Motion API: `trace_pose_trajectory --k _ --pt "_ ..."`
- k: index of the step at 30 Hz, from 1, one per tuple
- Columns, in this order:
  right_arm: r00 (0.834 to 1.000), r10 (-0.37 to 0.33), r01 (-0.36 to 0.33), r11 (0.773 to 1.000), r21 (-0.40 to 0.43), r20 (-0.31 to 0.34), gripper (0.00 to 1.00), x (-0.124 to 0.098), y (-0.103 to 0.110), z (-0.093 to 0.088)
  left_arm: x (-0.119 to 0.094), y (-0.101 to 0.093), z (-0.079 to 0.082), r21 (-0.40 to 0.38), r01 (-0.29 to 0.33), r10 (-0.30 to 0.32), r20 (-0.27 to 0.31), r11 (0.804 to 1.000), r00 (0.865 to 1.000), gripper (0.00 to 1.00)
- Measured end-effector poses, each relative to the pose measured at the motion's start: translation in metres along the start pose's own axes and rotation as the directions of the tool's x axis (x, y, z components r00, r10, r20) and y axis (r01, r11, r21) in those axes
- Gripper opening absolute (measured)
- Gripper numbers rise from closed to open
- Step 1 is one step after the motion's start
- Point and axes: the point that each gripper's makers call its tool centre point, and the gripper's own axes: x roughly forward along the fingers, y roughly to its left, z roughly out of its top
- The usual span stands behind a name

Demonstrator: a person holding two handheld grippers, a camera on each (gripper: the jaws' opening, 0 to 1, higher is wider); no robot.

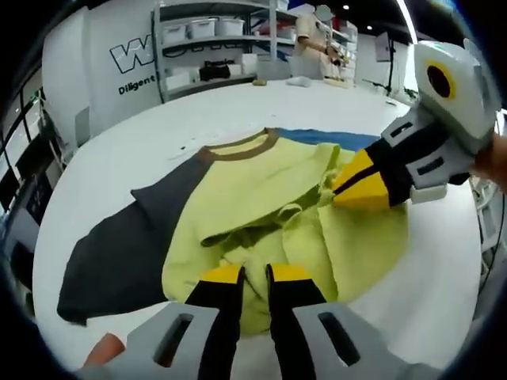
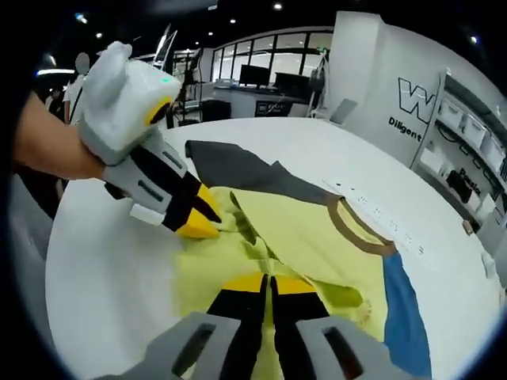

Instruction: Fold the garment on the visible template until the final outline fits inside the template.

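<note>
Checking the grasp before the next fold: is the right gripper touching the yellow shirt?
Touching. In the left gripper view the right gripper has its yellow tips closed on a bunched fold of the yellow shirt.

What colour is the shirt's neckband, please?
Brown, on the neckband; clearest in the right gripper view.

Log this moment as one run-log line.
stage: mid-fold | left hand-held gripper: shut on T-shirt | right hand-held gripper: shut on T-shirt | blue template: partly covered | surface: white table

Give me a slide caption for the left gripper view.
Both grippers, left and right, pinch the yellow-green shirt on the white table.
</note>
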Motion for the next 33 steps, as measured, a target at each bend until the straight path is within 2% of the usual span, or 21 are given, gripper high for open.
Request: trace_pose_trajectory --k 14,17,28,33 --pt "0.994 -0.087 0.082 0.994 0.065 0.067 0.00 -0.038 -0.021 0.002 0.001 0.001 -0.002 0.010 -0.007 0.007 -0.006 1.000 1.000 0.09" --pt "0.987 -0.132 0.124 0.988 0.092 0.088 0.00 -0.057 -0.030 0.001 0.002 0.002 -0.003 0.016 -0.011 0.011 -0.009 1.000 1.000 0.09" --pt "0.968 -0.224 0.201 0.963 0.181 0.113 0.00 -0.088 -0.050 -0.010 0.003 0.003 -0.003 0.032 -0.017 0.017 -0.011 0.999 1.000 0.10" --pt "0.955 -0.274 0.245 0.943 0.224 0.113 0.00 -0.104 -0.065 -0.021 0.004 0.003 -0.003 0.040 -0.021 0.022 -0.011 0.999 1.000 0.10"
